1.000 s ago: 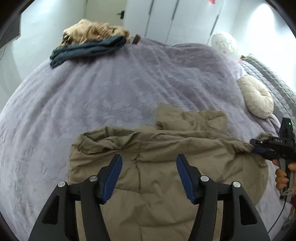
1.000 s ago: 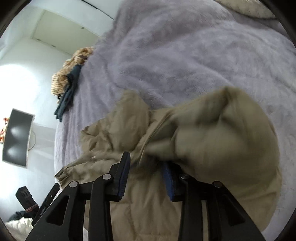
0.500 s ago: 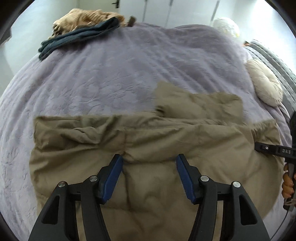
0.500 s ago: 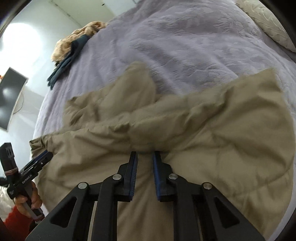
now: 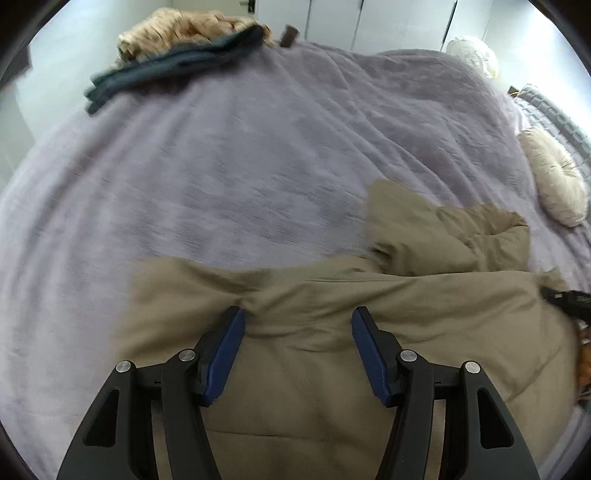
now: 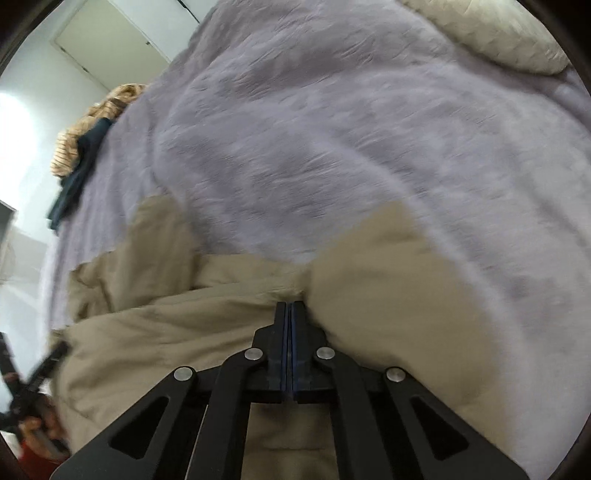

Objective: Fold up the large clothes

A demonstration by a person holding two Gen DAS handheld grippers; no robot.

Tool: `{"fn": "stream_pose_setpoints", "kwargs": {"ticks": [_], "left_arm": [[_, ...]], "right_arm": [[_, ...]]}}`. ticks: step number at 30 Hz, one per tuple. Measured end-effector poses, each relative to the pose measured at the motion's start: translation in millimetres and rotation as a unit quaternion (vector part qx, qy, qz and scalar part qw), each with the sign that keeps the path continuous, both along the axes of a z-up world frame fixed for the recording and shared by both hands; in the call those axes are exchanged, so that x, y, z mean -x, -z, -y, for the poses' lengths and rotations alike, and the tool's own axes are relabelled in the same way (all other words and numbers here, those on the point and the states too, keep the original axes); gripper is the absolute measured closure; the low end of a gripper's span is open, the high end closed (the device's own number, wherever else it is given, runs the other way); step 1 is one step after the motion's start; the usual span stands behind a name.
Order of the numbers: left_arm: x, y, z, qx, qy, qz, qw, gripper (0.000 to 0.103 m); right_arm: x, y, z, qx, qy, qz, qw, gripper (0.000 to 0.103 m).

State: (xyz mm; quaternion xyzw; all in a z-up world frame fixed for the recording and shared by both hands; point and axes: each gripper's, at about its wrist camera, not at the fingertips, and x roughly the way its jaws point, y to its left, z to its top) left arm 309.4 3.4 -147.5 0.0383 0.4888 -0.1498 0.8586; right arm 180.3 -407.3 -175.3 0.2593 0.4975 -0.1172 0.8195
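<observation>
Claws of both hands work at the near edge of a khaki padded jacket (image 5: 369,306) spread over a lavender bedspread (image 5: 240,166). Left claw (image 5: 297,347) hangs over the jacket's folded upper edge with its blue-padded fingers spread wide, gripping nothing. Right claw (image 6: 289,314) has its fingers pressed together, and a pinch of jacket fabric (image 6: 369,280) bunches at their tips; in the left wrist view its black tip (image 5: 569,299) shows at the jacket's right border. Bedspread covers the bed, its plush nap blurred. At the far corner lies a tan striped garment (image 5: 177,29) with a dark teal garment (image 5: 173,70) against it. A round cream cushion (image 5: 554,177) rests beside the grey quilted headboard (image 5: 554,114); white closet doors (image 5: 369,18) stand behind.
</observation>
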Motion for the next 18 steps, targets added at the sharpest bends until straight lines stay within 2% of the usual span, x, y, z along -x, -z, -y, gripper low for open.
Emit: {"fn": "stream_pose_setpoints", "kwargs": {"ticks": [2,3,5,7,12,15,17,18], "left_arm": [[-4,1,-14,-0.007,-0.018,-0.003,0.9998,0.041],[-9,7,-25,-0.007,-0.037,-0.018,0.9991,0.041],[-18,18,-38,0.012,-0.056,-0.036,0.9977,0.041],[-23,26,-41,0.023,-0.068,-0.042,0.9965,0.041],[-35,44,-35,0.021,-0.081,-0.039,0.9957,0.041],[-43,49,-35,0.024,-0.093,-0.044,0.9944,0.04],[-41,43,-35,0.01,-0.102,-0.045,0.9937,0.04],[-37,37,-36,0.003,-0.106,-0.043,0.9934,0.04]], "right_arm": [[3,-1,9,0.013,0.012,-0.006,1.0,0.103],[3,2,16,0.007,0.02,-0.009,1.0,0.103],[5,11,26,-0.004,0.038,-0.013,0.999,0.103],[3,25,32,-0.022,0.051,-0.016,0.998,0.103],[-4,45,32,-0.025,0.058,-0.019,0.998,0.103],[-4,44,33,-0.033,0.07,-0.02,0.997,0.103],[-1,36,32,-0.031,0.08,-0.024,0.996,0.103],[1,26,29,-0.025,0.083,-0.021,0.996,0.099]]}}
